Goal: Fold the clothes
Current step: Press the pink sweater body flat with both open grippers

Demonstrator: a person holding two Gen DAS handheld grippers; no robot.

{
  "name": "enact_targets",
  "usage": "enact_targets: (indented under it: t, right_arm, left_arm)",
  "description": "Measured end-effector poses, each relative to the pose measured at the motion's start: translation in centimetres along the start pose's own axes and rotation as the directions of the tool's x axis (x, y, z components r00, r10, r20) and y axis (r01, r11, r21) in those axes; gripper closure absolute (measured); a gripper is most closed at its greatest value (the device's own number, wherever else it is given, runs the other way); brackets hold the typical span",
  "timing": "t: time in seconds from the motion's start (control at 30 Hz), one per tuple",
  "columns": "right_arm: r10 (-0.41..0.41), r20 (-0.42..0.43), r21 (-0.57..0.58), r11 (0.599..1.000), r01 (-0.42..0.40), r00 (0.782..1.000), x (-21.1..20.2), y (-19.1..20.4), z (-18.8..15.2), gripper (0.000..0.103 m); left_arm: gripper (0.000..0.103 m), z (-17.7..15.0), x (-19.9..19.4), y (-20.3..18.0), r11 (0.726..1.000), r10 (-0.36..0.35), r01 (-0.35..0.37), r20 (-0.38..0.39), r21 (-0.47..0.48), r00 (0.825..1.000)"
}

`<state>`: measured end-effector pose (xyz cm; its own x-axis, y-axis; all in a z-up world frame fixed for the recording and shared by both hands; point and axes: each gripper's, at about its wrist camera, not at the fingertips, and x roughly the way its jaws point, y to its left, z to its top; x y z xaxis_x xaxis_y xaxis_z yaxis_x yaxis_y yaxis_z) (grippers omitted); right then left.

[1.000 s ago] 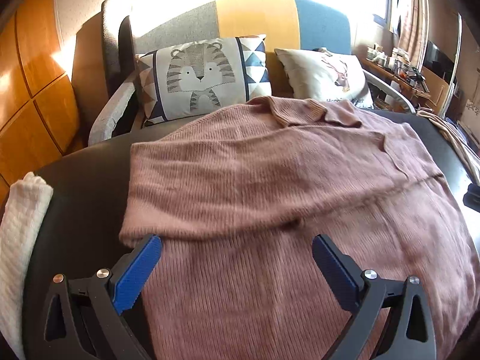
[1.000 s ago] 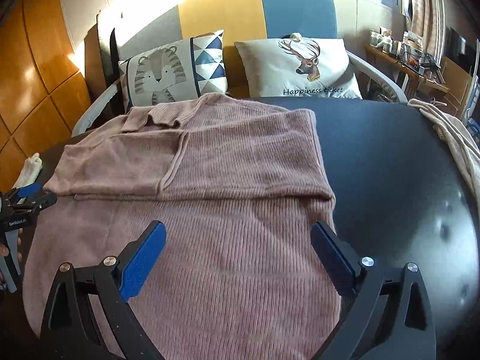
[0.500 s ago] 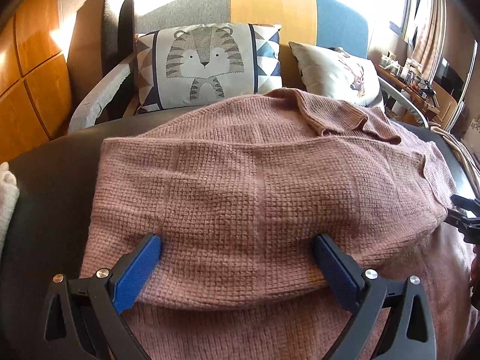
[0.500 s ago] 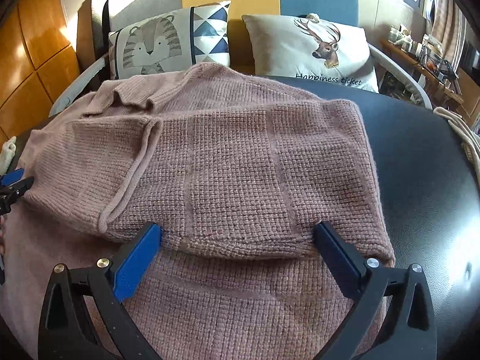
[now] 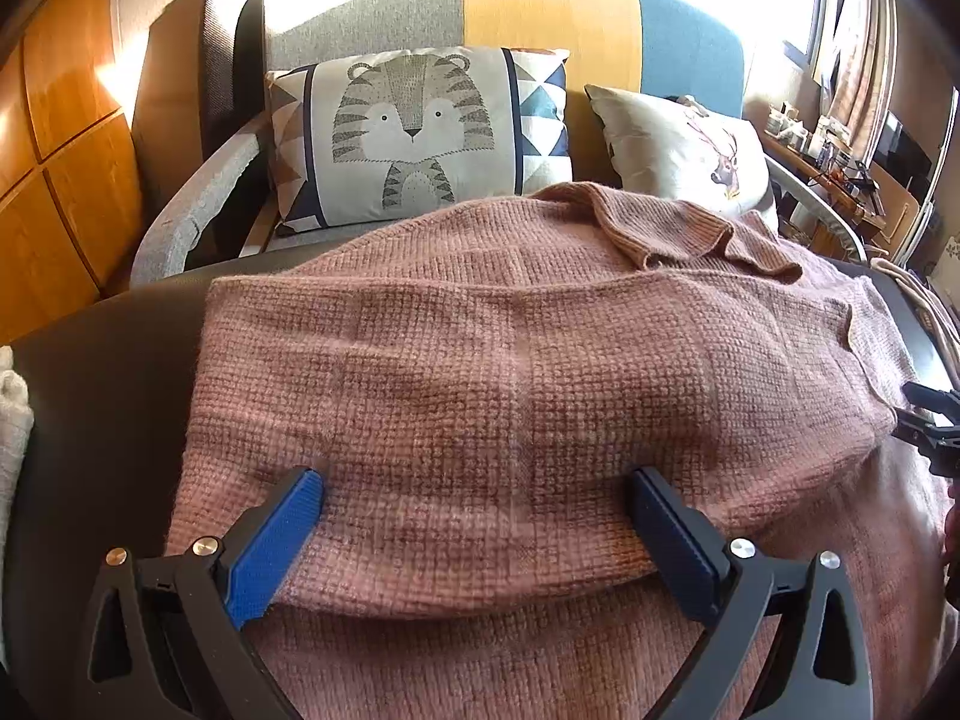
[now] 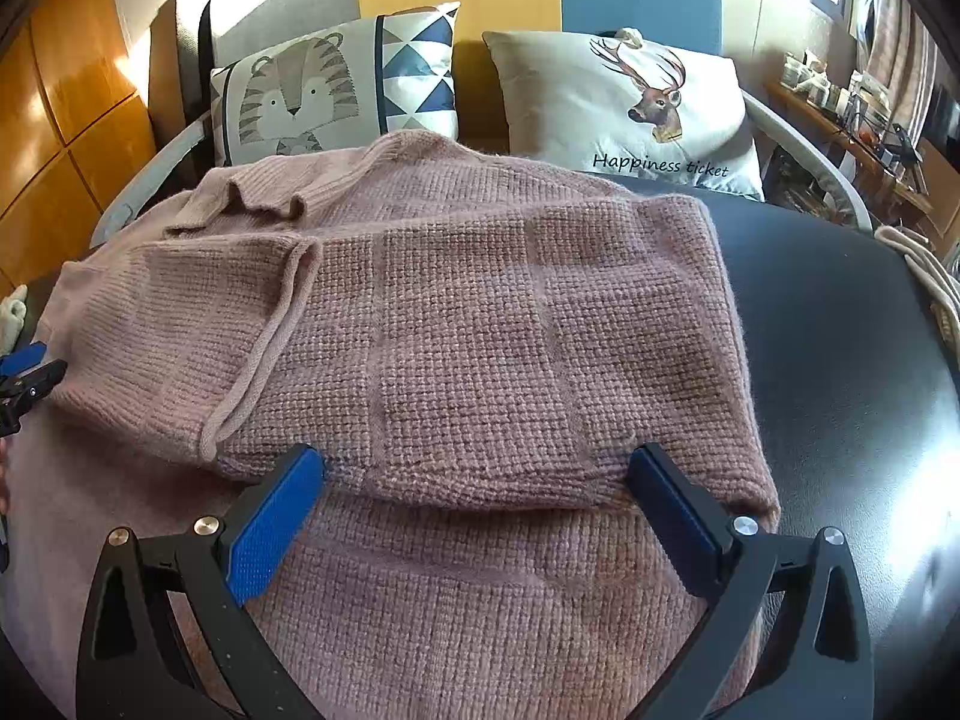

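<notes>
Both the left gripper (image 5: 474,516) and the right gripper (image 6: 477,489) had fingers apart astride the sweater (image 5: 510,372) fold toward 12 o'clock; closing shallowly risked catching one layer, dragging it askew.

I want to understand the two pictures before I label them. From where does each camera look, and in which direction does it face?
Left wrist: sits on the left gripper, low over the pink sweater, facing the sofa and the tiger cushion; its own open fingers show, and the right gripper's tip at the right edge.
Right wrist: sits on the right gripper, nearer the sweater's right edge, facing the deer cushion; its own open fingers show, and the left gripper's tip at the left edge.
Shared: sweater, both cushions, dark table.
</notes>
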<state>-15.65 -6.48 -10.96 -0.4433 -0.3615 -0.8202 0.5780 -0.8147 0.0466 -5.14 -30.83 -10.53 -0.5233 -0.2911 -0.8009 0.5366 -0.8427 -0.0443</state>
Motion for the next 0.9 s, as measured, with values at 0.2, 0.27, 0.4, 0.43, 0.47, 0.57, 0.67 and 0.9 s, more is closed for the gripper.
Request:
enact_targets:
  t: [0.2,0.27,0.4,0.43,0.47,0.57,0.67,0.9]
  right_arm:
    - [0.074,0.046,0.009,0.997,-0.075,0.996,-5.1,0.8,-2.8,0.0]
    - [0.09,0.045,-0.011,0.996,-0.09,0.995,-6.7,1.2,-4.5,0.0]
    - [0.109,0.036,-0.058,0.993,-0.107,0.993,-9.8,1.6,-9.0,0.0]
    - [0.107,0.031,-0.07,0.992,-0.105,0.994,-10.5,1.7,-10.2,0.0]
    - [0.108,0.028,-0.077,0.991,-0.106,0.994,-11.1,1.9,-11.4,0.0]
    - [0.124,0.026,-0.076,0.99,-0.122,0.992,-12.8,2.7,-14.8,0.0]
    - [0.129,0.032,-0.082,0.989,-0.126,0.991,-14.4,4.6,-17.7,0.0]
    - [0.089,0.012,-0.14,0.986,-0.087,0.996,-14.1,6.2,-21.0,0.0]
  left_arm:
    - [0.0,-2.6,-4.1,-1.7,0.998,-0.06,0.06,-0.003,0.036,0.998]
    - [0.0,-4.0,-5.4,-2.7,0.995,-0.078,0.078,-0.005,0.059,0.997]
    - [0.0,-7.6,-8.2,-4.5,0.989,-0.119,0.12,-0.015,0.085,0.993]
    - [0.0,-8.6,-8.8,-4.8,0.989,-0.121,0.122,-0.018,0.087,0.992]
    - [0.0,-9.5,-9.4,-5.0,0.989,-0.12,0.121,-0.02,0.088,0.993]
    - [0.0,-12.2,-11.1,-5.5,0.99,-0.116,0.117,-0.024,0.081,0.993]
    - [0.0,-14.4,-12.8,-5.4,0.992,-0.115,0.116,-0.019,0.056,0.993]
    - [0.0,-18.6,-13.8,-4.4,0.995,-0.095,0.095,-0.043,-0.014,0.995]
